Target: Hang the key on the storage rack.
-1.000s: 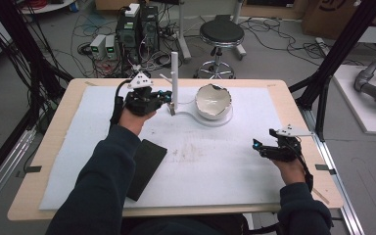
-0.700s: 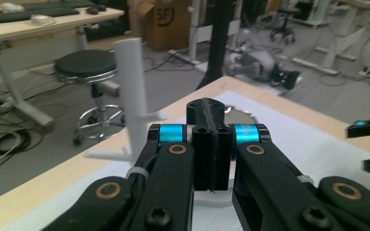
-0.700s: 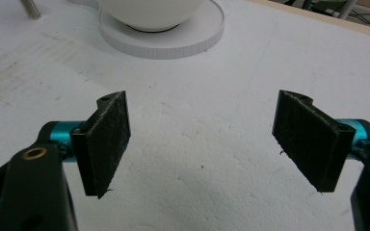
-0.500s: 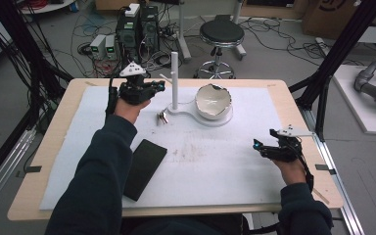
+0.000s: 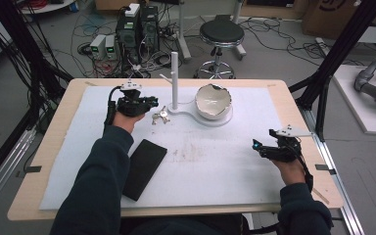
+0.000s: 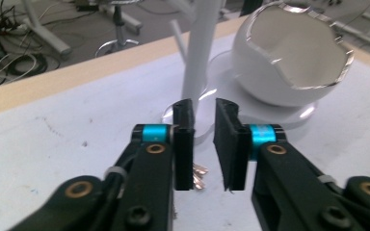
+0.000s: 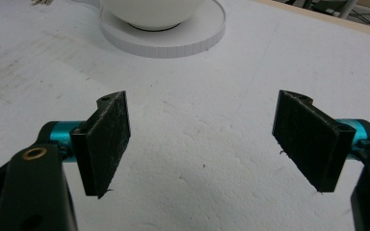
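A small bunch of keys (image 5: pixel 160 117) lies on the white mat at the foot of a white stand (image 5: pixel 175 78), an upright post with a short side peg. Its base also carries a white bowl (image 5: pixel 214 101) with a jagged, eggshell-like rim (image 6: pixel 294 53). My left gripper (image 5: pixel 152 102) hovers just left of the keys. Its jaws have just been opening and stand a narrow gap apart with nothing between them (image 6: pixel 204 110); the keys (image 6: pixel 199 175) show below them. My right gripper (image 5: pixel 258 146) rests low at the right side, wide open and holding nothing (image 7: pixel 203 103).
A flat black slab (image 5: pixel 144 167), like a phone or case, lies on the mat near my left forearm. The wooden table edge (image 5: pixel 293 105) frames the mat. Black frame struts stand at both sides, and a stool and cabling sit beyond the far edge.
My left gripper drew back from the stand's post toward the left, then sank lower beside the keys, and its jaws parted slightly. The right gripper has kept still.
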